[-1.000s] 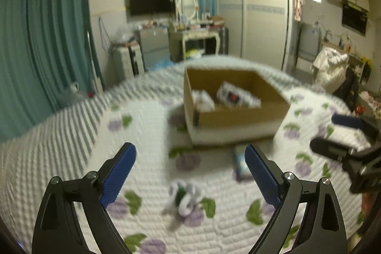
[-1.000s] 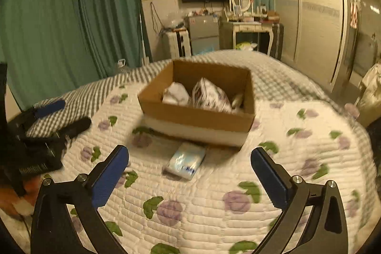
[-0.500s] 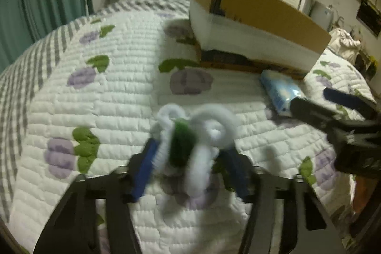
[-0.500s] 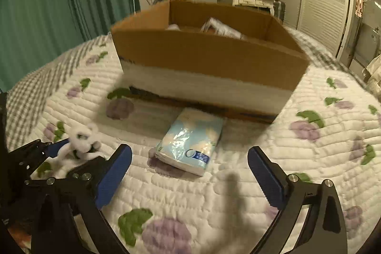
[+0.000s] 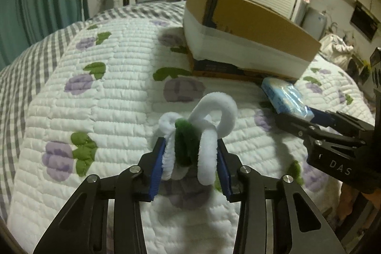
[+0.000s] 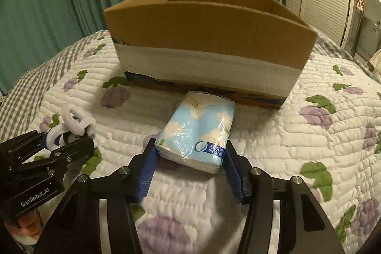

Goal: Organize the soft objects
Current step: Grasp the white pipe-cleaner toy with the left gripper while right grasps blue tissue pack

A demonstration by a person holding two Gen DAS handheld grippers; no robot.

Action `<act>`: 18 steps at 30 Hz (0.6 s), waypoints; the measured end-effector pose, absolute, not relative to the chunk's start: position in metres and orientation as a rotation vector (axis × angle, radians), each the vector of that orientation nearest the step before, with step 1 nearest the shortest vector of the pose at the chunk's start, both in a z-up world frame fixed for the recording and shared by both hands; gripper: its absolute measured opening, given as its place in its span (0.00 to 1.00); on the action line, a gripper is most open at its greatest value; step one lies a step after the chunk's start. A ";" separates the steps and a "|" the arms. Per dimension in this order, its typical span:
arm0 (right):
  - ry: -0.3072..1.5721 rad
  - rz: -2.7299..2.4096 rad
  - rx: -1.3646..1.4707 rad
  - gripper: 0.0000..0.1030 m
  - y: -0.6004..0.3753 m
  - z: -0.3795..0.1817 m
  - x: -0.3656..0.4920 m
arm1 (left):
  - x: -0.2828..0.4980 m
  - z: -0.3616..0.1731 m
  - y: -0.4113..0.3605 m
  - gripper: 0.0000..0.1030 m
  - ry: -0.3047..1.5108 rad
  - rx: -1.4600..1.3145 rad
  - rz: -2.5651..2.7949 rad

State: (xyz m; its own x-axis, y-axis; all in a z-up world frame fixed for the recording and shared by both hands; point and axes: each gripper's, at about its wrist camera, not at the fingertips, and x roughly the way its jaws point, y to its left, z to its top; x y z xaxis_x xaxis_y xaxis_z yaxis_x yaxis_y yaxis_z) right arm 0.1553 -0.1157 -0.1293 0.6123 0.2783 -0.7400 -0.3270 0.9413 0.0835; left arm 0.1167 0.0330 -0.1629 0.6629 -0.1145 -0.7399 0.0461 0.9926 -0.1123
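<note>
Hiding its contents behind tall walls, cardboard box [image 6: 209, 23] sits mid-bed; left gripper [image 5: 190, 158] pinches pipe-cleaner toy [image 5: 197, 132], right gripper [image 6: 190, 168] clamps tissue pack [image 6: 197, 130].

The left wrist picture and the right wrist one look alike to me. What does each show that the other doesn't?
Only the left wrist view shows the green core of the fuzzy white toy, pinched in the left gripper. Only the right wrist view shows the tissue pack's flower print and the right gripper closed on its near end, plus the cardboard box's open top. Both show the box, pack, toy, flowered quilt and each other's gripper.
</note>
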 end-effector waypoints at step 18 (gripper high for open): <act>0.671 0.394 -0.135 0.51 -0.145 -0.020 0.081 | 0.075 -0.068 -0.005 0.36 0.708 -0.073 -0.164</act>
State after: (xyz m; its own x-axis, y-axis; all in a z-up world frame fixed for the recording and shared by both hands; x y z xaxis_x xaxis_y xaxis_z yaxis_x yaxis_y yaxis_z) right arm 0.0811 -0.1450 -0.0201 0.7129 0.3110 -0.6285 -0.3971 0.9177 0.0036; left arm 0.0748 -0.0051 -0.0677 0.7478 -0.1741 -0.6407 0.1248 0.9847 -0.1220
